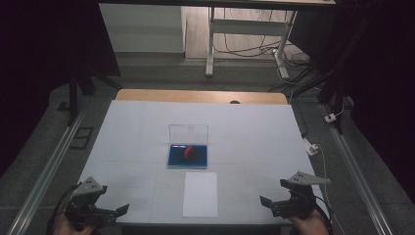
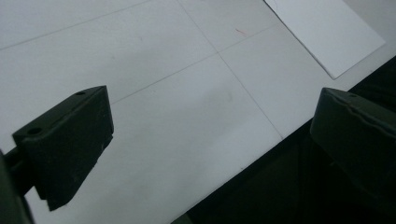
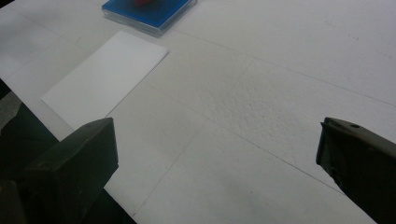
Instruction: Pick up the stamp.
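Observation:
A blue case [image 1: 188, 156] with its clear lid [image 1: 188, 133] standing open lies at the table's middle, and a small red object [image 1: 189, 152] sits in it. A white sheet of paper [image 1: 200, 194] lies just in front of the case. My left gripper [image 1: 113, 205] hovers at the near left corner, open and empty; its own view has the paper [image 2: 327, 32] beyond its wide-set jaws [image 2: 210, 135]. My right gripper [image 1: 274, 196] is at the near right, also open with nothing held [image 3: 217, 154]. From there the paper [image 3: 105, 77] and blue case [image 3: 149, 11] lie ahead to the left.
The white table top [image 1: 254, 132] has a wooden strip [image 1: 200, 96] along its far edge. A white plug with a cable [image 1: 311, 147] hangs off the right side. Metal rails [image 1: 49, 166] run along the floor on both sides, with desk legs [image 1: 210, 49] behind.

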The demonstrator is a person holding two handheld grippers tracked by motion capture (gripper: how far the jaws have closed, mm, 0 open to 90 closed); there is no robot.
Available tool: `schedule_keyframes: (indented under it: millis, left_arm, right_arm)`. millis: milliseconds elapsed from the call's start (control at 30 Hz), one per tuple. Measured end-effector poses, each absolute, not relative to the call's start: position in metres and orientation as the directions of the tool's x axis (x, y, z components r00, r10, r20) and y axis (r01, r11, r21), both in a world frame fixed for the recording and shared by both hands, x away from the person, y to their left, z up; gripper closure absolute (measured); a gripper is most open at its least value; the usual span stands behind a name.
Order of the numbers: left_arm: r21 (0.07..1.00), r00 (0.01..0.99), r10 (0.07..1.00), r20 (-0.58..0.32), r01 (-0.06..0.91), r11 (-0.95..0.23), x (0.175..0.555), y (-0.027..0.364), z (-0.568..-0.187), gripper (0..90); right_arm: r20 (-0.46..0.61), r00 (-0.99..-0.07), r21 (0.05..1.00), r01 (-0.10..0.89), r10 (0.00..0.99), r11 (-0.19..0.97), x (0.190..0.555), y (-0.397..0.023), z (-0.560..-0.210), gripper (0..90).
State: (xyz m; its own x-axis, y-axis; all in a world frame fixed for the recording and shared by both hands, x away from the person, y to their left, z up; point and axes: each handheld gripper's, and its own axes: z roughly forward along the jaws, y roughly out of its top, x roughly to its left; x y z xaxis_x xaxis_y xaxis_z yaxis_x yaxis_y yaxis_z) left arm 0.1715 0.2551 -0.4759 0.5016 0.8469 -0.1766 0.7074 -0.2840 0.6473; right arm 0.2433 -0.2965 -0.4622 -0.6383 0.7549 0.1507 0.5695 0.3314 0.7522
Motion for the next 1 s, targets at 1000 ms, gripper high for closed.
schedule_keyframes:
  millis: [1000]
  left_arm:
    - [0.712, 0.638, 0.740, -0.213, 0.620, -0.330, 0.191, 0.237, -0.473, 0.0]
  right_arm:
    - [0.127, -0.660, 0.738, 0.562, 0.741, 0.375, 0.243, -0.292, -0.463, 0.0]
